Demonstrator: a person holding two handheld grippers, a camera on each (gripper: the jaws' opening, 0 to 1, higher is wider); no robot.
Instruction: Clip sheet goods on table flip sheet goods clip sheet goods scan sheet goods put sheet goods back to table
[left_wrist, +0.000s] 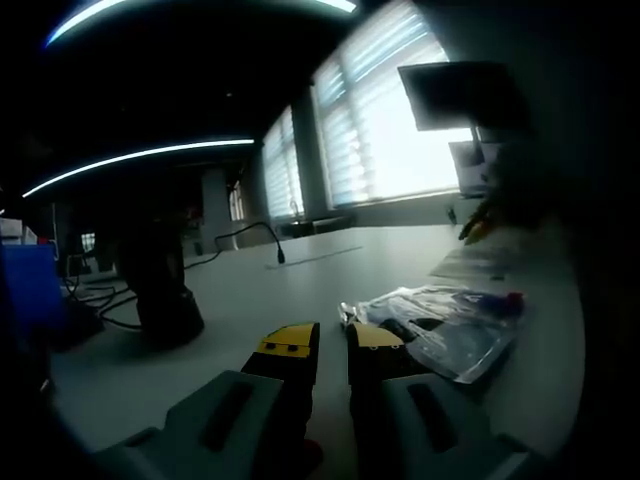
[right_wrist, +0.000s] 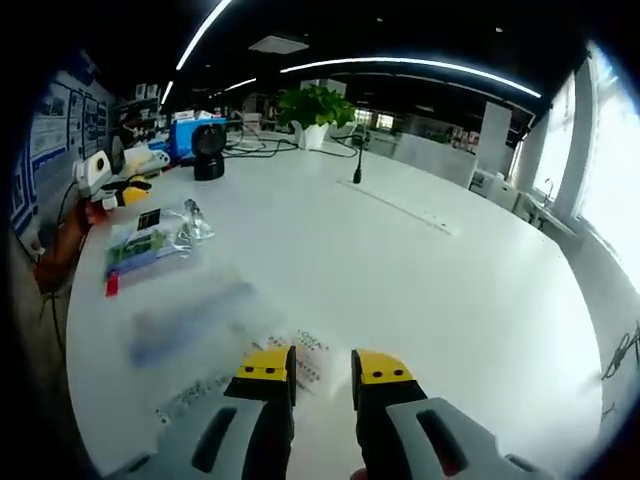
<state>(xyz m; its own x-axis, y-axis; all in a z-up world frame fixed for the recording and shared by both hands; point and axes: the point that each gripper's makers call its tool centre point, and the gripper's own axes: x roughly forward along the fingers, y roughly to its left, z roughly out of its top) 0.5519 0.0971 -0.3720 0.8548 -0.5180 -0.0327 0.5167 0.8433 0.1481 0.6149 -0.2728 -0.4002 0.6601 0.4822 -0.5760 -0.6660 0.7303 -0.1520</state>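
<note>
Green plant (right_wrist: 315, 104) (right gripper view), windows (left_wrist: 380, 130) opposite.

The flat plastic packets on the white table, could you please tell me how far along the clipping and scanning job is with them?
Nothing looks done yet. In the right gripper view, the flat printed plastic packets lie on the white table ahead of the right gripper, which is open and empty. In the left gripper view, the left gripper is open beside a clear crinkled plastic packet. Clipping, flipping, scanning at the black scanner and putting back all remain.
</note>
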